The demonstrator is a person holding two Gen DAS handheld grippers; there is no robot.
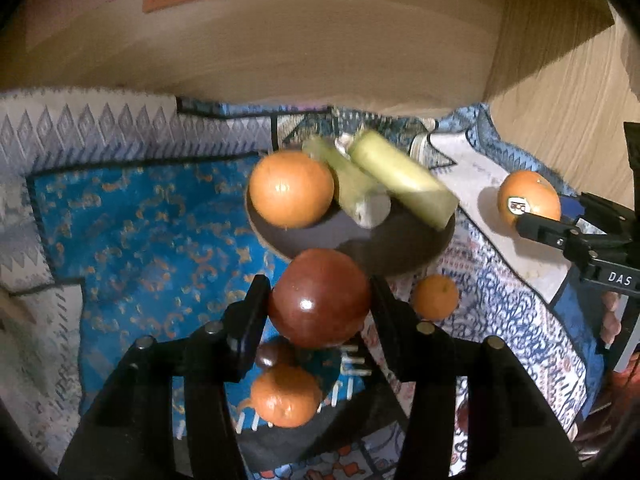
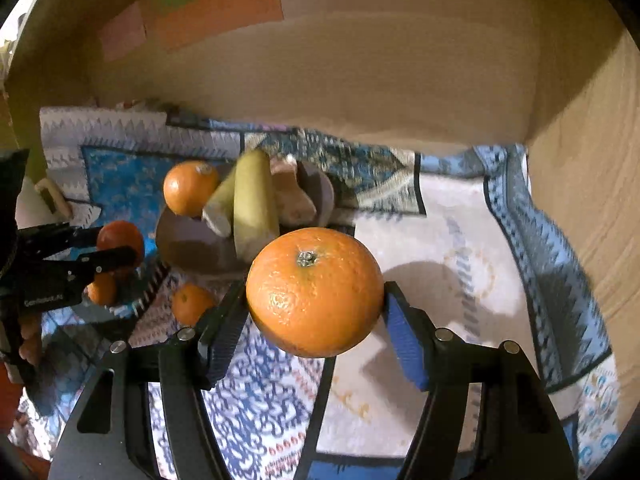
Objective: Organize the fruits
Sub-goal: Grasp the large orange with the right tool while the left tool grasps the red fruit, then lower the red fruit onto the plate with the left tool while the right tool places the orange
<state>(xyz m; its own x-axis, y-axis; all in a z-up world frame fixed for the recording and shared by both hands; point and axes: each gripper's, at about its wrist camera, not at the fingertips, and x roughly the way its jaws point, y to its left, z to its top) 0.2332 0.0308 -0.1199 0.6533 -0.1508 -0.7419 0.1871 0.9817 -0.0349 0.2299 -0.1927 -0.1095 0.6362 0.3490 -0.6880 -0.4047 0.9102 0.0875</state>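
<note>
Left gripper [image 1: 320,308] clamped on red apple [image 1: 319,298], held above the patterned cloth [image 1: 132,216]. Right gripper [image 2: 316,312] clamped on large orange [image 2: 315,291], also off the cloth. Dark plate [image 1: 384,248] just beyond holds another orange [image 1: 291,188] and two bananas [image 1: 404,178].

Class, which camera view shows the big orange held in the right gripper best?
The right wrist view: the big orange fills the centre, stem visible, between the pads. The left wrist view shows it small at the right edge, sticker facing, partly behind a finger.
</note>
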